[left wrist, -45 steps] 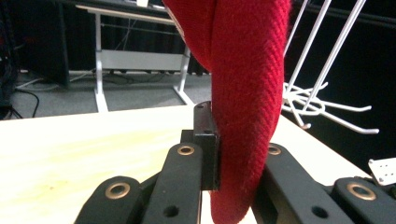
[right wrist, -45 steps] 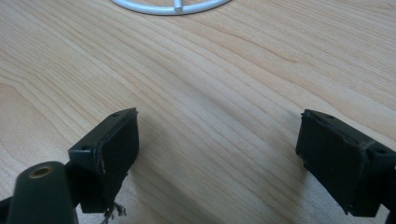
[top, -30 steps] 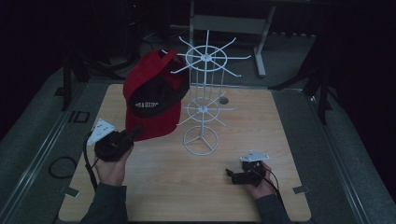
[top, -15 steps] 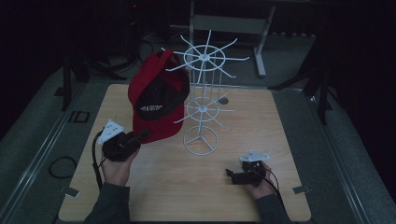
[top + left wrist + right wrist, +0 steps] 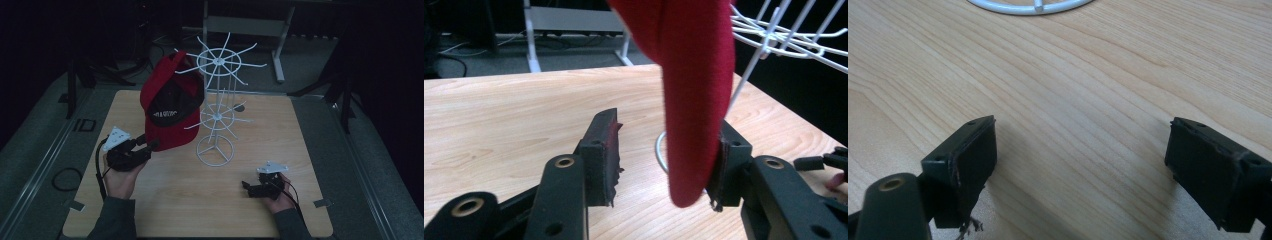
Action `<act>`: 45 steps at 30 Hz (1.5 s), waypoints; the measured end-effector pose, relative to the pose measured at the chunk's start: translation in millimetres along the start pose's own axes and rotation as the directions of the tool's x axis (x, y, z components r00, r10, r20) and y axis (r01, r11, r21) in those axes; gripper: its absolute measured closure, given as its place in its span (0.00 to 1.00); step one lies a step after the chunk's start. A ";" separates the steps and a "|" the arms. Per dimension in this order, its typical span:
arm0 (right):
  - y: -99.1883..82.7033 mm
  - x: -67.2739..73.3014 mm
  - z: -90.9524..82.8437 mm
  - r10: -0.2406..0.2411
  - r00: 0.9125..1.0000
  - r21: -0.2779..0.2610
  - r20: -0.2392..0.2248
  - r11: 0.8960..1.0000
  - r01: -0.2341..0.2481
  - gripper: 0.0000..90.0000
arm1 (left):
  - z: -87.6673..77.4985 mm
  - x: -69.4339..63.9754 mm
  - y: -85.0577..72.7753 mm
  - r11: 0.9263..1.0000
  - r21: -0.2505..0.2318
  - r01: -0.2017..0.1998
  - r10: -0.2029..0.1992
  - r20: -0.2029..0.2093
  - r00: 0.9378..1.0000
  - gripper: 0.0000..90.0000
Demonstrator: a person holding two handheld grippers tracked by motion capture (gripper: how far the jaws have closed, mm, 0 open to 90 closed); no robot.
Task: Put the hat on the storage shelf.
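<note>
white print on red cap [image 5: 172,107], seemingly unreadable

The left hand-held gripper [image 5: 150,146] sits in the person's left hand [image 5: 119,172], forearm entering from the bottom of the high view, jaws pointing up and to the right. Its jaws have just been opening; in the left gripper view a wide gap stands between them, one pad free, the other with red cloth against it. The right hand-held gripper [image 5: 246,186], held low in the right hand [image 5: 278,196], points left, its jaws spread wide with nothing between them.
</note>
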State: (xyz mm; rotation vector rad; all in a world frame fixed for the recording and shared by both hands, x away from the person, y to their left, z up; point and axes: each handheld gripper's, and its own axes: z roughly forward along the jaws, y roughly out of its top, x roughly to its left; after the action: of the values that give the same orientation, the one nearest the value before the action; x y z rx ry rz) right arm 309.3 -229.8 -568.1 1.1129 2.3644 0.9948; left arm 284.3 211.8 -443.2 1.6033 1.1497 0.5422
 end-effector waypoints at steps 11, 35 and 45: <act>-0.1 0.4 0.0 0.005 1.000 -0.001 -0.001 1.000 -0.005 0.15 | -1.9 5.7 0.3 0.999 0.004 0.051 -0.051 0.009 0.999 0.49; -0.1 0.1 0.0 0.000 1.000 -0.001 0.000 1.000 0.000 0.15 | -12.3 10.1 -3.3 1.000 -0.004 0.024 -0.024 -0.004 1.000 0.33; -0.2 0.2 0.0 0.000 1.000 -0.001 0.000 1.000 0.000 0.15 | -16.8 14.1 -4.9 1.000 -0.004 0.007 -0.007 0.021 1.000 0.30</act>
State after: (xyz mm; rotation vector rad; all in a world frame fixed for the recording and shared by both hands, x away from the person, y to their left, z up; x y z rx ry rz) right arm 309.1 -229.8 -568.2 1.1129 2.3638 0.9965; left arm 275.0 232.3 -444.5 1.5976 1.1374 0.5220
